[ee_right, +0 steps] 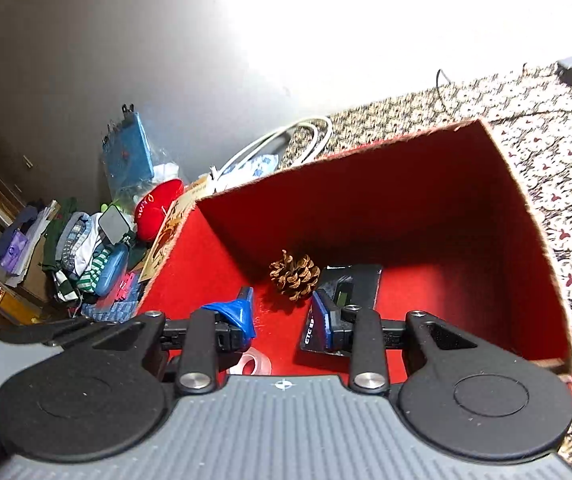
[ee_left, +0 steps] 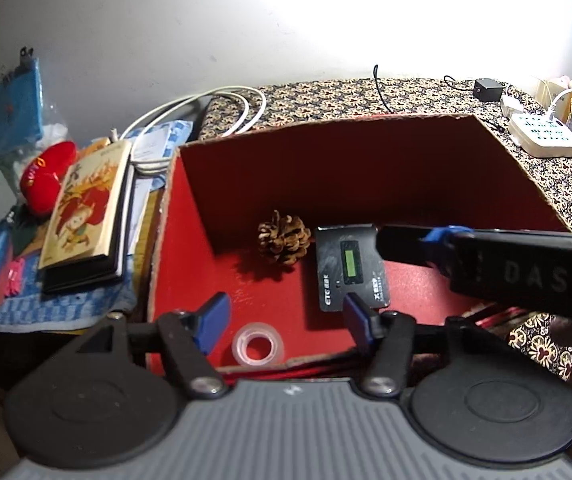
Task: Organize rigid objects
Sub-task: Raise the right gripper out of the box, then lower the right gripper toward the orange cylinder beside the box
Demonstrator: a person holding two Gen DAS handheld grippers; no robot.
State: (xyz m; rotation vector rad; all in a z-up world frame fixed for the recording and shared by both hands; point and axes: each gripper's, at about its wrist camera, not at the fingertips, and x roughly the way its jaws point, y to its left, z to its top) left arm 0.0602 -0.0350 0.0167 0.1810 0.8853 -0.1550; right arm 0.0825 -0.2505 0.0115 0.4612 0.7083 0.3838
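Note:
A red cardboard box (ee_left: pixel 365 168) lies open on a patterned cloth. On its floor are a brown pine cone (ee_left: pixel 284 242), a black ETC device with a green screen (ee_left: pixel 349 268) and a clear tape roll (ee_left: pixel 258 344). My left gripper (ee_left: pixel 286 308) hovers open over the near part of the box, with nothing between its blue fingers. The right gripper's black body reaches in from the right above the device. In the right wrist view my right gripper (ee_right: pixel 282 314) stands open over the box floor, in front of the pine cone (ee_right: pixel 294 274) and left of the device (ee_right: pixel 349 292). The tape roll (ee_right: pixel 250 364) lies just below it.
Left of the box lie an illustrated book (ee_left: pixel 90 208), a red plush (ee_left: pixel 48 176), a blue pouch (ee_left: pixel 18 96) and mixed clutter on a blue towel. A white cable (ee_left: pixel 206 108) loops behind the box. A white power strip (ee_left: pixel 545 136) sits at the far right.

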